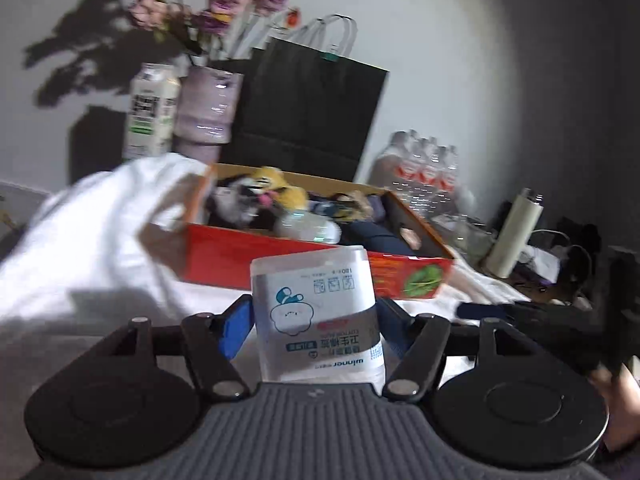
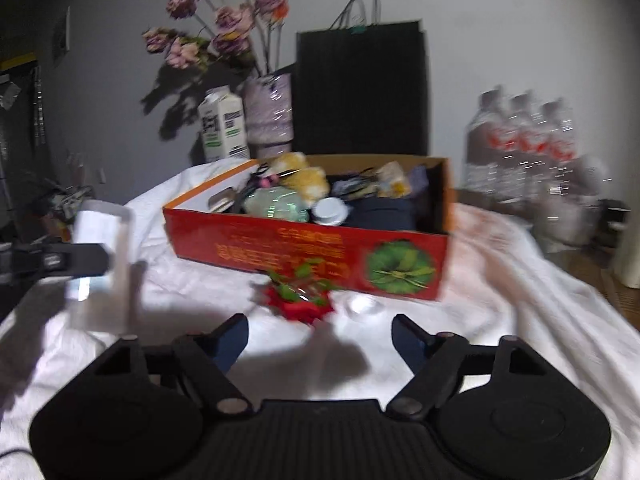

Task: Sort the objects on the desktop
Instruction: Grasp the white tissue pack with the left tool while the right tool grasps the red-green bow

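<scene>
My left gripper is shut on a clear cotton-swab tub with a blue and white label, held above the white cloth just in front of the red cardboard box. The right wrist view shows that tub at the left in the left gripper. The red box holds a plush toy, a bottle and several dark items. My right gripper is open and empty. A red artificial rose lies on the cloth just ahead of it, in front of the box.
Behind the box stand a milk carton, a vase of purple flowers and a black paper bag. A pack of water bottles is at the right. A white flask stands at the far right. A small clear lid lies near the rose.
</scene>
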`<state>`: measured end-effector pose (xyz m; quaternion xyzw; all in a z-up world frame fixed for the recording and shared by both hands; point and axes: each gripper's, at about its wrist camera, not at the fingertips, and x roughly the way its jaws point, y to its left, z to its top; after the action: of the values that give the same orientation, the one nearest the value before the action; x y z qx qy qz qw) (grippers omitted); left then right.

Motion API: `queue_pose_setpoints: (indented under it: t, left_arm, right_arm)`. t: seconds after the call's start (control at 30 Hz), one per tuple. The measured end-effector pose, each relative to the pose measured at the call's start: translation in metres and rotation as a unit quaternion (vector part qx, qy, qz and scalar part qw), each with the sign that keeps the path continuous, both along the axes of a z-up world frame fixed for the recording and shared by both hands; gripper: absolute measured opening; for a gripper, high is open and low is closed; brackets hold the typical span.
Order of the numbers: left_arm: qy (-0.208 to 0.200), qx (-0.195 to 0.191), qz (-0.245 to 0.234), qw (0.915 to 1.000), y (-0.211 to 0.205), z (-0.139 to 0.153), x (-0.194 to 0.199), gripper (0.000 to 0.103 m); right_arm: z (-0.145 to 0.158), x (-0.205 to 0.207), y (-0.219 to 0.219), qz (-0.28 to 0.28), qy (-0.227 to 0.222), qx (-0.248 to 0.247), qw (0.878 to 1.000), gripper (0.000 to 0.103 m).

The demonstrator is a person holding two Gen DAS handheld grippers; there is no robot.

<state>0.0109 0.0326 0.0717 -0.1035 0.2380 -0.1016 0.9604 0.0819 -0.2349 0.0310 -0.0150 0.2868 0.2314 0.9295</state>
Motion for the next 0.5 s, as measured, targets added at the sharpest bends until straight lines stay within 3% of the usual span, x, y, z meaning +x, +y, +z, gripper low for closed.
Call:
queue_pose_setpoints:
  t: [0.1, 0.17, 0.27, 0.33, 0.5]
  left_arm:
    - [0.006, 0.008, 0.02, 0.9997, 0.016, -0.003, -0.004, 0.068]
    - [0.008, 0.01, 0.025, 0.9996, 0.023, -0.005, -0.009, 0.068]
    - [0.009, 0.008, 0.031, 0.9994, 0.032, -0.006, -0.021, 0.068]
    - [0.007, 0.012, 0.034, 0.9993, 0.036, -0.005, -0.029, 0.068]
    - [0.004, 0.02, 0.022, 0.9995, 0.035, -0.001, -0.054, 0.068]
  right_arm:
    - [-0.015, 0.041, 0.028, 0.003, 0.03, -0.012, 0.999, 0.059]
    - [-0.024, 0.063, 0.04, -0.002, 0.047, -0.016, 0.999, 0.058]
    - [-0.032, 0.077, 0.048, -0.002, 0.072, -0.004, 0.997, 0.044]
    - [-0.031, 0.071, 0.048, -0.005, 0.069, -0.012, 0.998, 0.036]
    - [0.003, 0.011, 0.03, 0.01, -0.01, -0.019, 1.0, 0.035]
